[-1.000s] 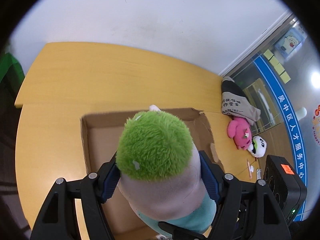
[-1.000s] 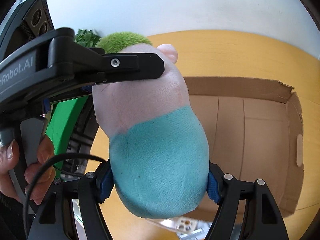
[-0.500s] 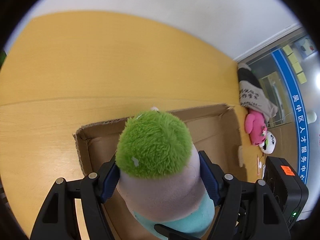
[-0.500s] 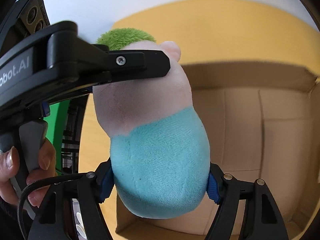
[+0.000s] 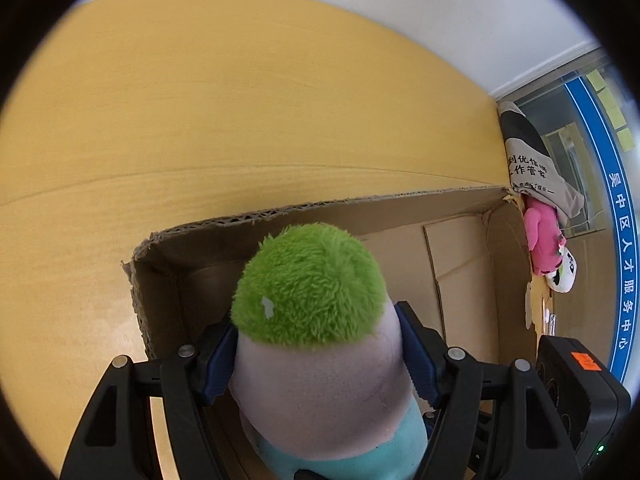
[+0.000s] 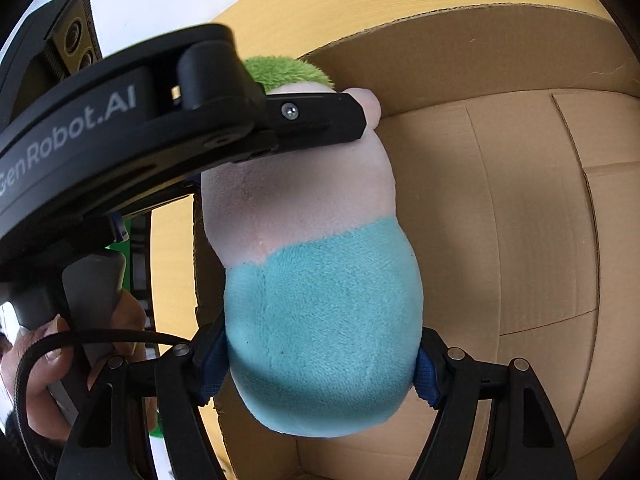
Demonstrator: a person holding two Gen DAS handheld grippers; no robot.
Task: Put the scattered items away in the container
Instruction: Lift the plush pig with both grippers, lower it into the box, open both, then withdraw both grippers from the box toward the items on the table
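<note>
1. Gripping w/ both claws: a soft plush toy with fuzzy green top, pale pink middle and teal bottom is clamped at two places. The left gripper presses its blue pads on the pink part just under the green fuzz; the right gripper presses its pads on the teal end.
2. Landmark = the open brown cardboard box. The toy hangs over the box's open top, near its left wall in the left wrist view; whether it touches the floor can't be told.
3. Vs 1 s ago: the box looks much bigger in both views and its floor panels fill most of the right wrist view. Both claws and the toy have come down toward the box interior.
4. The grip looks the same as before: same pad spots on the toy, jaw width unchanged.
5. The yellow wooden tabletop lies beyond the box's far wall and takes up more of the left view than before.
6. Right of the box, outside it: a pink plush toy, a white panda-like plush just beside it, and a grey printed cloth bag further back. All lie where they lay before, rel. to the box.
7. A person's hand holds the left gripper's handle, left of the box in the right view.
</note>
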